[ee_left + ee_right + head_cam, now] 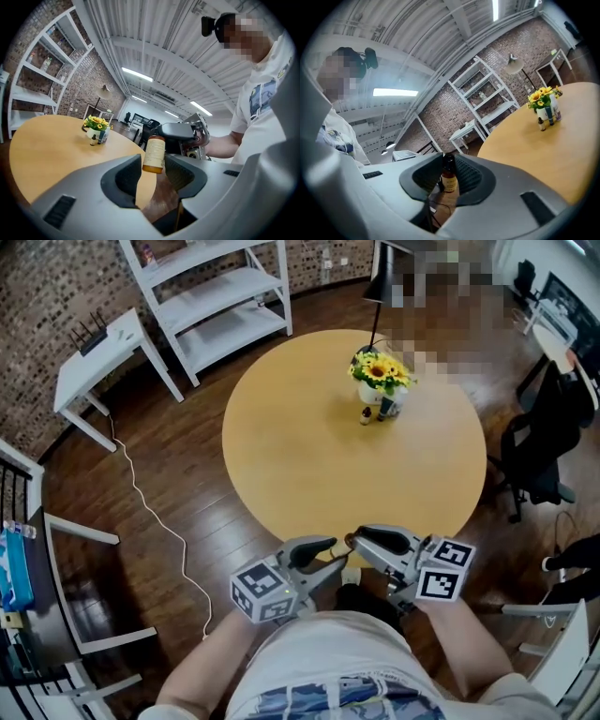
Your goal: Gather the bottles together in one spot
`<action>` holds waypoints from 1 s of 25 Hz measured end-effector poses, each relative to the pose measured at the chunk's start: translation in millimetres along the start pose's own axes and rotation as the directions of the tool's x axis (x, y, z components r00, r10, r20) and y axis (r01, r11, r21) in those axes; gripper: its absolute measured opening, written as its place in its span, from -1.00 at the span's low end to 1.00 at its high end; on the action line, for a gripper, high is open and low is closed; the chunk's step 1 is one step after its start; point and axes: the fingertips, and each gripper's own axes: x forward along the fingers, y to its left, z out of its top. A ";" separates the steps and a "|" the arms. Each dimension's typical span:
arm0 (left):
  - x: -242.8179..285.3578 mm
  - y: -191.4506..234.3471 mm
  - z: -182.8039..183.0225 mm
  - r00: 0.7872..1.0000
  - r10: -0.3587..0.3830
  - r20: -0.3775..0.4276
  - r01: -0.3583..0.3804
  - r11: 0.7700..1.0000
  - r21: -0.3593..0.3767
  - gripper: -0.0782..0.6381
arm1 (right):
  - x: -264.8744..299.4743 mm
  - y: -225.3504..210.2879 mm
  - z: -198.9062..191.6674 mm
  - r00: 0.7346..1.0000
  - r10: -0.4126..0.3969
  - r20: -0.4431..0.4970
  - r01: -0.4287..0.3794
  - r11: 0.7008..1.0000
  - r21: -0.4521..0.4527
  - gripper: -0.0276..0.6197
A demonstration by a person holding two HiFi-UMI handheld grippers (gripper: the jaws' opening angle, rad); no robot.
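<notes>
The left hand-held gripper [153,161] points along the edge of the round wooden worktop [51,145], its grey jaws apart. Between their tips hangs an amber bottle [154,153] with a pale label, gripped at its cap by the right hand-held gripper [165,133]. Far across the worktop stands a sunflower pot [95,127] with small bottles [102,137] just beside it.

I count one round table [309,474]. On it stands one vase [371,394] of yellow flowers, with at least two small bottles [366,414] beside it; a third is hard to tell. There are two grippers, a left gripper [155,177] and a right gripper [450,174], with one more bottle [449,182] between them. I also count one white shelf [225,287] and one little white desk [98,357].
</notes>
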 end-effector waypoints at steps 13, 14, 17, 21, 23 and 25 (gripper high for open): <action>-45.5 69.3 -20.6 0.946 0.308 -0.101 -0.314 0.948 -0.051 -0.34 | 5.9 -150.1 44.5 0.934 -0.356 0.037 0.355 0.907 -0.226 -0.70; -45.6 74.4 -17.4 0.942 0.320 -0.104 -0.327 0.943 -0.062 -0.34 | 11.3 -164.8 49.0 0.930 -0.365 0.032 0.362 0.902 -0.234 -0.70; -45.0 92.2 -6.0 0.931 0.353 -0.097 -0.363 0.924 -0.124 -0.34 | 30.7 -206.8 61.5 0.925 -0.378 0.022 0.372 0.896 -0.245 -0.70; -30.9 113.1 4.8 0.919 0.386 -0.083 -0.394 0.892 -0.221 -0.34 | 56.4 -262.9 72.0 0.920 -0.393 0.004 0.381 0.890 -0.252 -0.70; -19.6 121.2 6.2 0.916 0.392 -0.088 -0.401 0.878 -0.262 -0.34 | 68.9 -292.4 75.7 0.911 -0.412 -0.009 0.390 0.870 -0.301 -0.70; -11.5 129.6 8.2 0.915 0.395 -0.085 -0.401 0.859 -0.320 -0.34 | 84.1 -319.0 78.0 0.904 -0.427 -0.022 0.390 0.845 -0.364 -0.70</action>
